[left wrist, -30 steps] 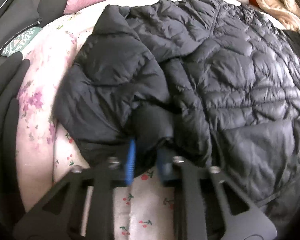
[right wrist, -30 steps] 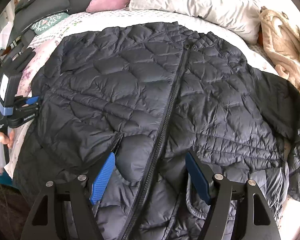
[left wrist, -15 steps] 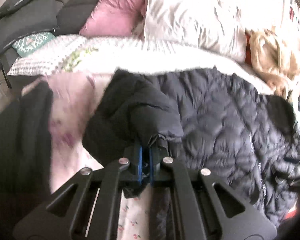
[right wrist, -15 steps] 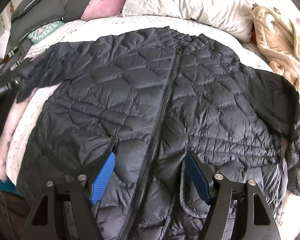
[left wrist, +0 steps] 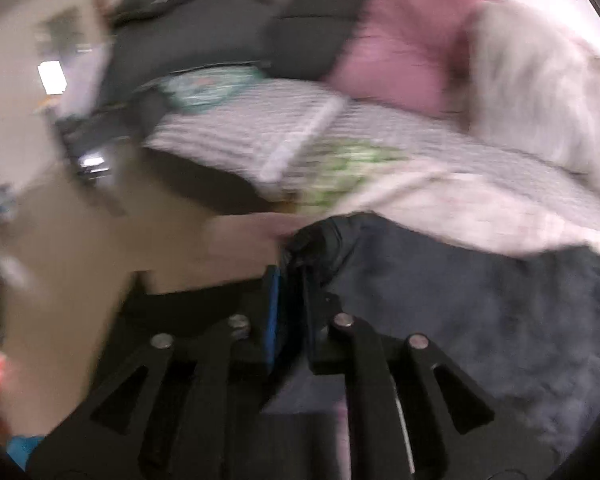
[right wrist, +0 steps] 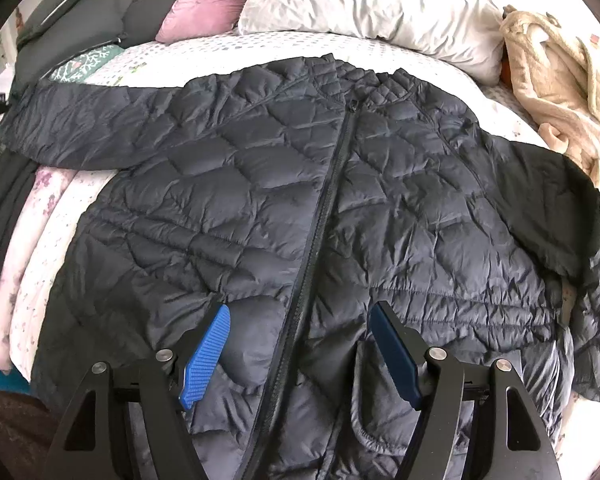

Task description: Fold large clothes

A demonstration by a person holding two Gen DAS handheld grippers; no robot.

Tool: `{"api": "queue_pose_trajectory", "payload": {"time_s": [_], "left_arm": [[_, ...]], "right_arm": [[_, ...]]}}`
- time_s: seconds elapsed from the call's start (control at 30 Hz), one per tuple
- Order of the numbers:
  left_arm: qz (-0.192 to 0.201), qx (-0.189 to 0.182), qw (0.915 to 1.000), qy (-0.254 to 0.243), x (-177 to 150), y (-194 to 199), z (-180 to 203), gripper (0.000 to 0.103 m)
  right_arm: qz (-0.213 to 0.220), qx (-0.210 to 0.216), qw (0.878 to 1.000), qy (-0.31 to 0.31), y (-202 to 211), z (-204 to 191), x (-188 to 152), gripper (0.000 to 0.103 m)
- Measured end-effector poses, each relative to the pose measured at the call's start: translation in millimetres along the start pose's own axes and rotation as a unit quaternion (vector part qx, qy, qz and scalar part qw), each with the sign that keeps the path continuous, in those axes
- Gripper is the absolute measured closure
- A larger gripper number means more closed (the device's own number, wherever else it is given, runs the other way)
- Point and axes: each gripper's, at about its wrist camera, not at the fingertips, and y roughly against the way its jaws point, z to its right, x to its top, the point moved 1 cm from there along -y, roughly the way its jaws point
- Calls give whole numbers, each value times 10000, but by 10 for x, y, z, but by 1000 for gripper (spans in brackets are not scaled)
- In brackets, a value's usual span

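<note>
The left gripper (left wrist: 290, 280) was clamped on the jacket's (right wrist: 320, 208) sleeve cuff (left wrist: 316, 240); the right gripper (right wrist: 300, 320) hung spread wide above the hem, holding nothing. The jacket lay front up, zipped, on a bed (right wrist: 220, 50) with a pink pillow (right wrist: 204, 0), a white pillow (right wrist: 372, 0) and a beige blanket (right wrist: 556, 80) at its head.
</note>
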Motion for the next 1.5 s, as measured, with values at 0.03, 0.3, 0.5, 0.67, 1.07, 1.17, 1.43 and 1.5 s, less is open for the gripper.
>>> {"api": "queue_pose_trajectory", "payload": {"time_s": [0.03,0.3,0.5,0.67,1.07,1.17,1.43,1.5], "left_arm": [[-60,111,9999,106,1,-42,-108,90],[143,-1268,9917,147,-169,7,63,55],[-972,-968,9905,-63,-401,-500,389,46],[-425,-706,9963,-260,-417,-47,532,40],[-459,-1973,9788,-309,-1231,1194,1195,10],[-461,-2337,9708,-302,-1478,1442,1379,3],[-697,-3092,9464,-623,-2122,1510,2041,1],[-887,-3275,9364,-893,-2205,1494,2241,1]], "right_arm": [[3,-2,10000,-5,-3,12,1,29],[-85,115,9998,-123,-71,41,15,29],[-132,-2,9999,-23,-123,32,0,29],[-34,-192,9993,-319,-58,258,-18,29],[645,-1205,9718,-1924,672,1731,-415,29],[505,-1533,9617,-2217,732,2138,-526,29],[-651,-2036,9547,-2069,259,2917,-935,40],[-585,-2152,9578,-1813,180,2926,-965,44]]}}
